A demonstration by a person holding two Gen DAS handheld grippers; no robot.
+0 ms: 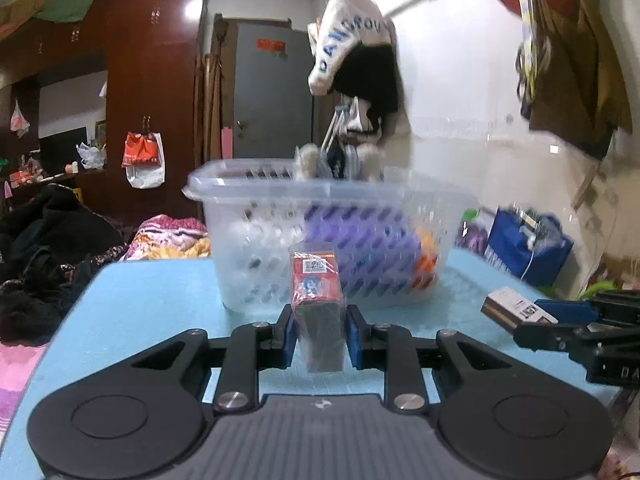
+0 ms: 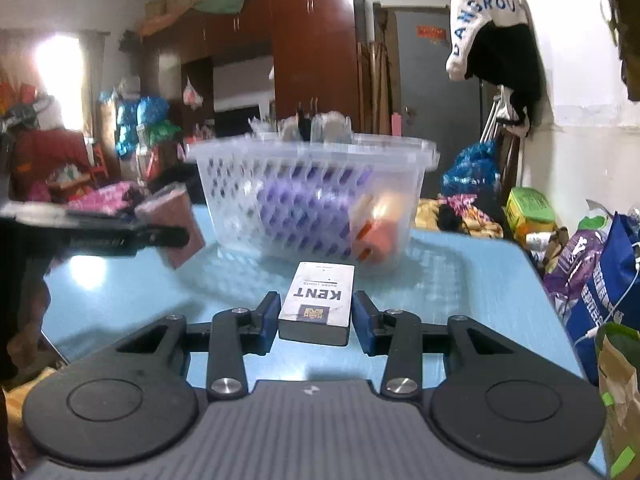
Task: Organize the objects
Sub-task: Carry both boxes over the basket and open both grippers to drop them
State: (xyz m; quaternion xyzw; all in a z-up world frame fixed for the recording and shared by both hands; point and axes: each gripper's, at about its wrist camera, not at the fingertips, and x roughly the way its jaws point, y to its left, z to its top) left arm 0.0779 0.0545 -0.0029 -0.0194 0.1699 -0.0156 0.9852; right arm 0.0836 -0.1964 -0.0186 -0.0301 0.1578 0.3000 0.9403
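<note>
A clear plastic basket (image 1: 280,188) (image 2: 416,152) stands on the light blue table (image 1: 140,300) (image 2: 480,280). It holds a purple pack (image 1: 360,240) (image 2: 296,204) and an orange item (image 2: 384,224). My left gripper (image 1: 318,320) is shut on a red pack wrapped in plastic (image 1: 316,280), held above the table in front of the basket; it also shows in the right wrist view (image 2: 176,224). My right gripper (image 2: 316,312) is shut on a white KENT pack (image 2: 320,300), held above the table, also in the left wrist view (image 1: 516,308).
A bed with blankets and dark clothes (image 1: 48,240) lies left of the table. Bags (image 2: 600,280) stand at the table's right side. A brown wardrobe (image 1: 152,80), a grey door (image 1: 272,96) and hanging clothes (image 1: 360,60) are behind.
</note>
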